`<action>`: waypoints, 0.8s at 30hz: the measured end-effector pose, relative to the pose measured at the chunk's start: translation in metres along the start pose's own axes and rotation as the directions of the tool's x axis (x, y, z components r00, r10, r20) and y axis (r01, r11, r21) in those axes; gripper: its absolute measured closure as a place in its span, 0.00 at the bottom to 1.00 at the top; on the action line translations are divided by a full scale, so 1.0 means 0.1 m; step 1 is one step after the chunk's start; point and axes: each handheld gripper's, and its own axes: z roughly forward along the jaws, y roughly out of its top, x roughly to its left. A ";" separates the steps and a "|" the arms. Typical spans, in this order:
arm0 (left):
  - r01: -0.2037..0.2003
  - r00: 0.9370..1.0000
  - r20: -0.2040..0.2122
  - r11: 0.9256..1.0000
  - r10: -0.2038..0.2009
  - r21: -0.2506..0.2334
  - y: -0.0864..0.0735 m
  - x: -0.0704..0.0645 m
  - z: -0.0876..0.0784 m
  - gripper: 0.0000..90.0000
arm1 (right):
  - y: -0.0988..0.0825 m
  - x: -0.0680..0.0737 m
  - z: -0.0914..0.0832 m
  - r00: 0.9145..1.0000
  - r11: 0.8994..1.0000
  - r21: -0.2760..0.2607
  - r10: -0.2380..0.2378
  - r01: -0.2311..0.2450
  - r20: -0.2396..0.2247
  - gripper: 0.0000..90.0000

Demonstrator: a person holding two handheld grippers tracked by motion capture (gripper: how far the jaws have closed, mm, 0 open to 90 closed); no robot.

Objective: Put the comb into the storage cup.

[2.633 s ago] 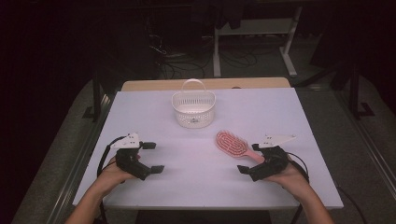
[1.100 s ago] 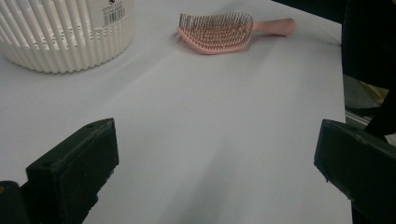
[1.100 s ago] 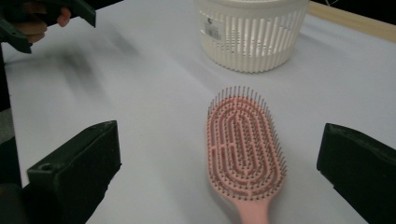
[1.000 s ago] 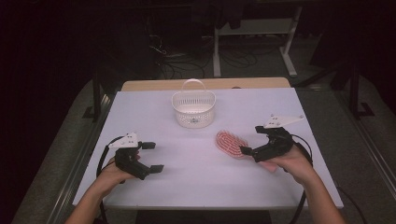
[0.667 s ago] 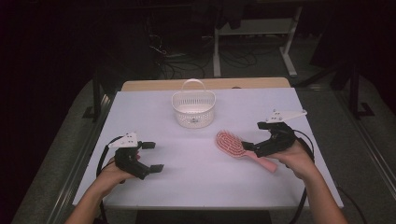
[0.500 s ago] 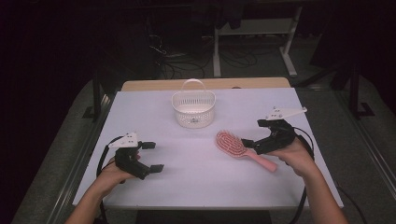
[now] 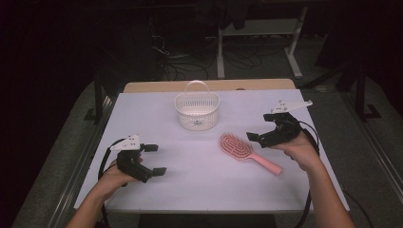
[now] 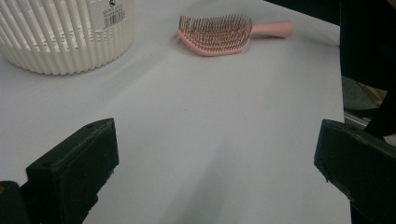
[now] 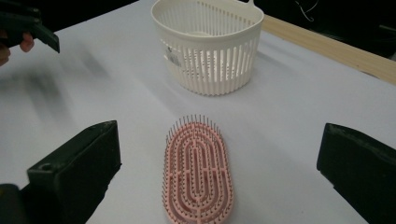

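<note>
A pink hairbrush (image 7: 246, 151) lies bristles up on the white table, its handle pointing to the front right. My right gripper (image 7: 259, 139) hovers open just right of the brush head and touches nothing. In the right gripper view the brush head (image 9: 198, 179) lies between and ahead of the wide-apart jaws of that gripper (image 9: 217, 161). A white slatted basket (image 7: 196, 111) with a handle stands behind the brush. My left gripper (image 7: 157, 159) rests open at the front left with nothing in it. The left gripper view shows the basket (image 8: 65, 37) and the brush (image 8: 219, 35) far ahead.
The table (image 7: 157, 118) has a wooden strip along its far edge (image 7: 209, 85). Dark floor, cables and a white stand (image 7: 259, 28) lie behind it. The left hand's gripper (image 9: 28, 25) appears at the top left of the right gripper view.
My right gripper has risen and moved back from the brush handle to beside the brush head, leaving the handle in plain sight. The brush, the basket and my left gripper stay put.
</note>
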 end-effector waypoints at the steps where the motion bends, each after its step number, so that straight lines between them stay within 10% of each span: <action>1: 0.000 1.000 0.000 1.000 0.000 0.000 0.00 0.00 0.00 0.00 | 0.00 0.00 0.00 1.000 1.000 0.000 0.000 0.000 0.000 0.00; 24: -0.008 1.000 -0.004 1.000 0.008 0.007 -0.01 0.00 0.00 0.00 | -0.03 -0.05 0.05 1.000 0.997 0.078 -0.024 0.025 -0.011 0.00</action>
